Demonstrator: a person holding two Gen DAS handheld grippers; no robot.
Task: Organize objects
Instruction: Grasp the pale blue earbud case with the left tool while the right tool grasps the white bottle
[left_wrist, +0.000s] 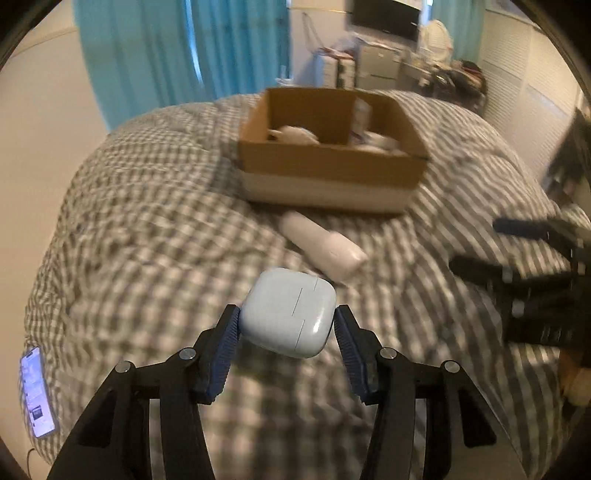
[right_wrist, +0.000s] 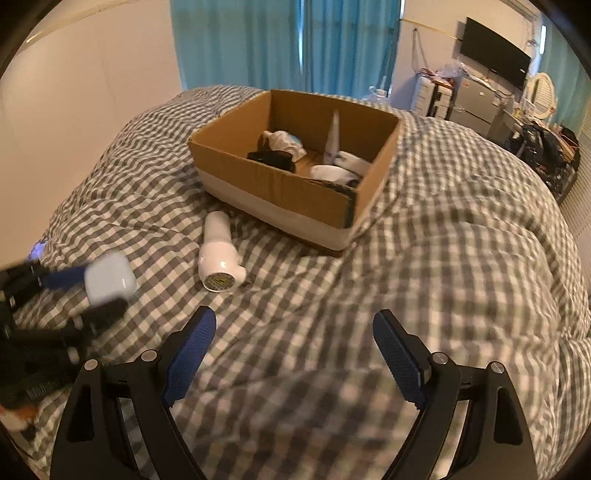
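Observation:
My left gripper is shut on a white earbud case and holds it above the checked bed cover; it also shows at the left of the right wrist view. A white cylindrical device lies on the cover in front of the cardboard box, also seen in the right wrist view. The box holds several white and black items. My right gripper is open and empty above the cover, and shows at the right of the left wrist view.
A lit phone lies at the bed's left edge. Blue curtains hang behind the bed. A wall television and cluttered furniture stand at the far right.

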